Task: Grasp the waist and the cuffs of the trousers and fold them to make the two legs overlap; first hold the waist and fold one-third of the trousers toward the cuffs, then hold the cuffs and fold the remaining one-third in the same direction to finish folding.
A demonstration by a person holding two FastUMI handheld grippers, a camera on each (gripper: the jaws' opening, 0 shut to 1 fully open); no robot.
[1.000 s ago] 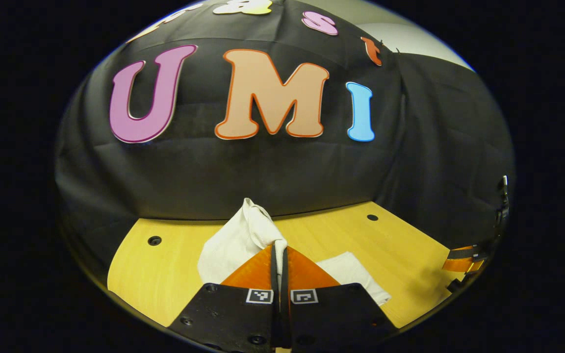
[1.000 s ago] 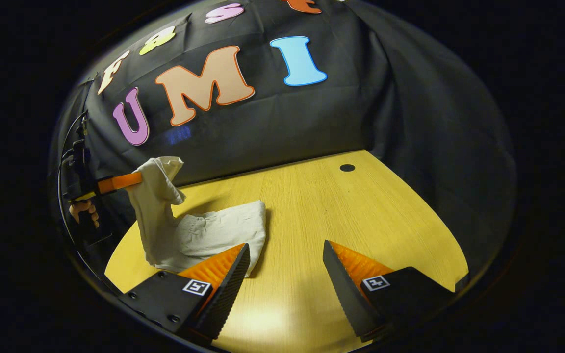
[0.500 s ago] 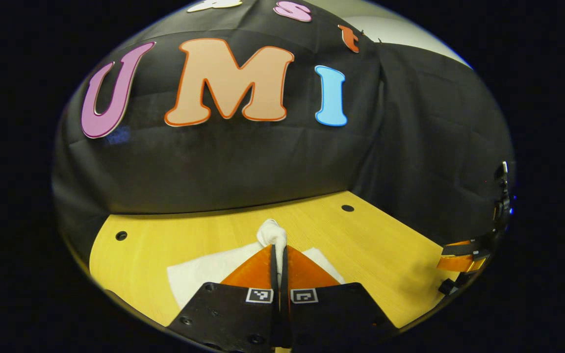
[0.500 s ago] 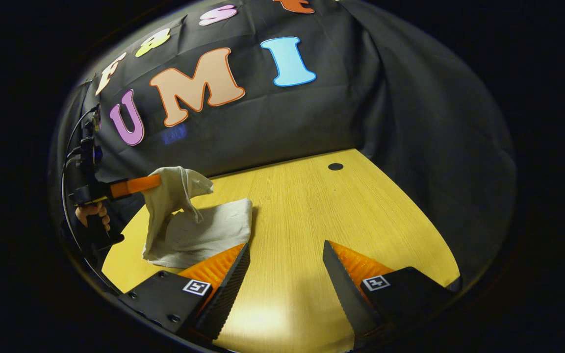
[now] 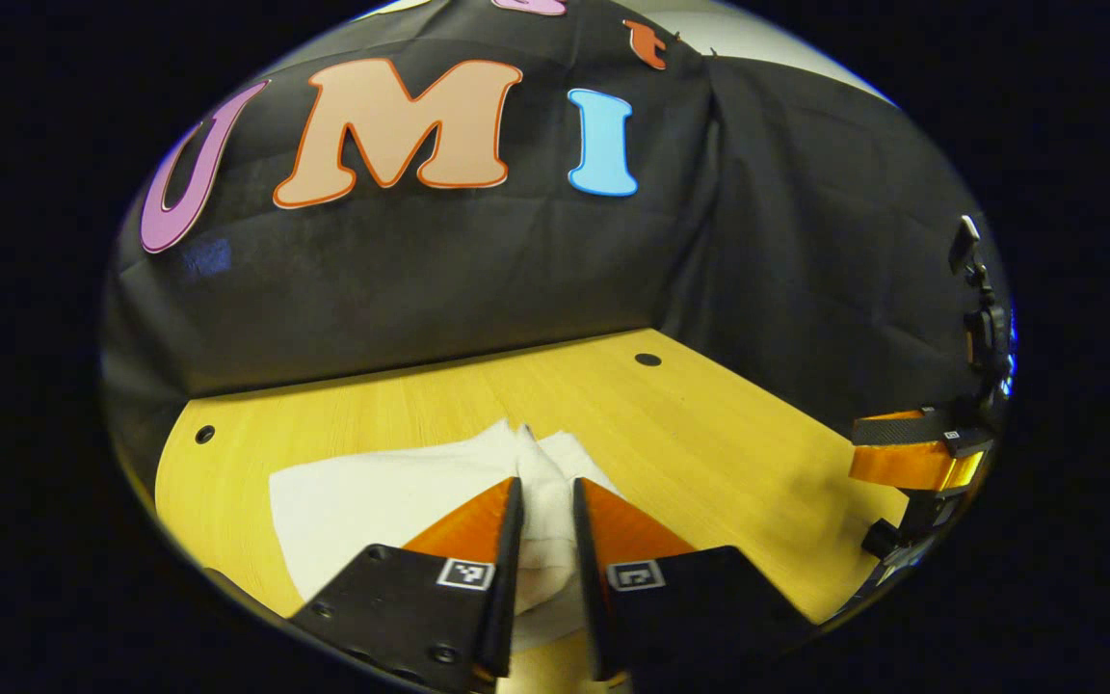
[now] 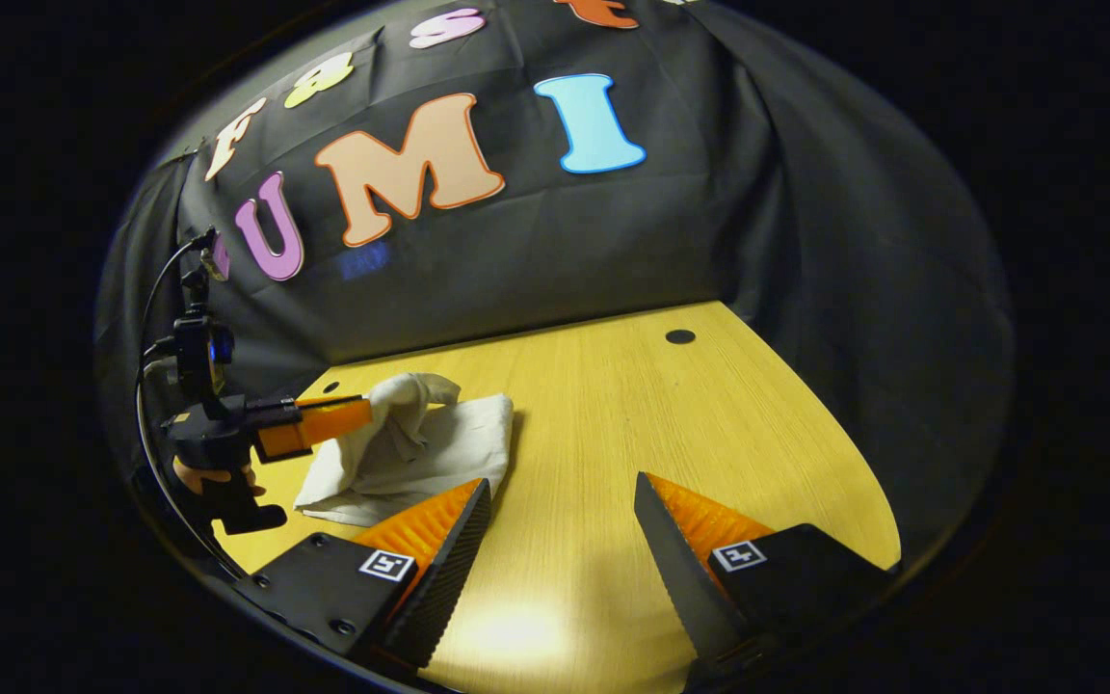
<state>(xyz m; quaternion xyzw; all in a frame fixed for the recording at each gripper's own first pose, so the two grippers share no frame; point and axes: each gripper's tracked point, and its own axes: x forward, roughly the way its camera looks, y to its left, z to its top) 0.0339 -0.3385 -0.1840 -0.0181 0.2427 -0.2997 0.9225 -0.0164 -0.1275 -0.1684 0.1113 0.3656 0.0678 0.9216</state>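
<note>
The pale folded trousers (image 5: pixel 372 496) lie on the yellow wooden table (image 5: pixel 709 424), low and left of centre in the left gripper view. My left gripper (image 5: pixel 545 482) is down over their right end, fingers slightly parted, with a raised bunch of the cloth loose in the gap. In the right gripper view the trousers (image 6: pixel 439 443) lie at the left, and the left gripper (image 6: pixel 367 416) reaches in from the left with its tips at the bunched fold. My right gripper (image 6: pixel 563 482) hangs wide open above bare table (image 6: pixel 661 414), to the right of the trousers and holding nothing.
The black cloth wall closes the back and right of the table. Small round holes (image 5: pixel 647 360) (image 5: pixel 203 434) mark the far corners of the tabletop. The right gripper (image 5: pixel 902 448) shows at the far right of the left gripper view. A hand (image 6: pixel 213 474) holds the left gripper's handle.
My left gripper carried the lifted end of the trousers to the right and down onto the folded part, then parted its fingers. The right gripper stayed open and nearly still.
</note>
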